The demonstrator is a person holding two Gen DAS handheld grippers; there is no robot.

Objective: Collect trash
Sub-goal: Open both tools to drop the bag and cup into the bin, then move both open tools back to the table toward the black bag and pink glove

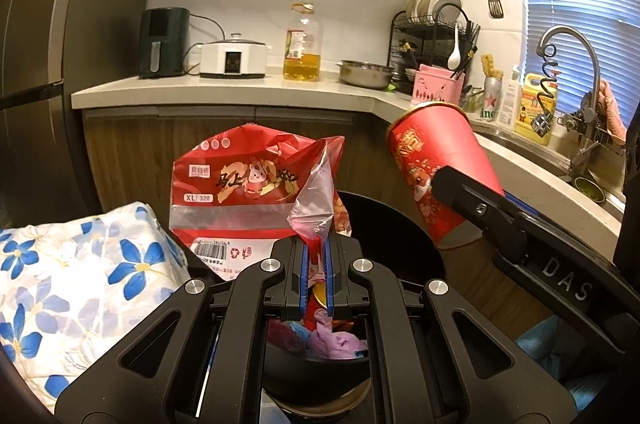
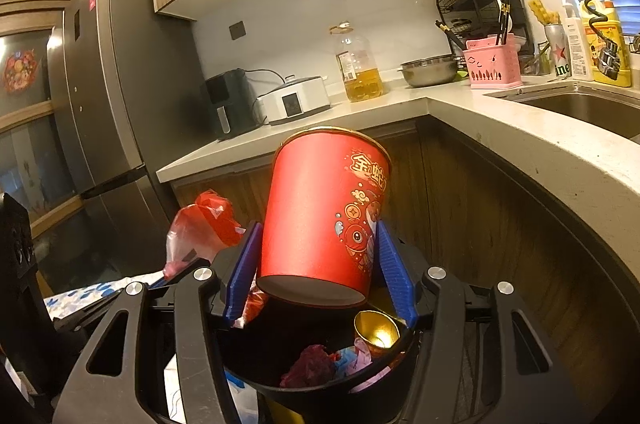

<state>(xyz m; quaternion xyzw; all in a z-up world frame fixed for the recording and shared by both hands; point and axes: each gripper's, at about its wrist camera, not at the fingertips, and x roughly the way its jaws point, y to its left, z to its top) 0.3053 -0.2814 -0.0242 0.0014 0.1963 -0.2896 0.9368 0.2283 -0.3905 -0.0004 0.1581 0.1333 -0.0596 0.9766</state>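
Over the black trash bin (image 2: pixel 320 376), both grippers hang side by side with a catch each. On the left, the left gripper (image 1: pixel 316 264) has its blue pads squeezed tight together on a crumpled red plastic bag (image 1: pixel 256 184), the printed packaging fanning up and away from the fingers, a clear flap sticking up beside it. On the right, the right gripper (image 2: pixel 320 264) has its jaws set wide around a red paper cup (image 2: pixel 324 216), a blue pad pressed against each side; the cup tilts, rim up and leaning away, base toward the camera, right above the bin's mouth. From the left wrist view that same cup shows off to the right, slanted, with a black finger across it. Down inside the bin sit a small gold cup (image 2: pixel 376 332) and some crumpled purple and dark red wrappers (image 2: pixel 320 368). Beside the bin on the left lies a blue-flowered cloth (image 1: pixel 80 288). Behind it all runs the pale countertop (image 2: pixel 500 128) with an oil bottle (image 2: pixel 360 64) and a pink caddy (image 2: pixel 492 64) on it.
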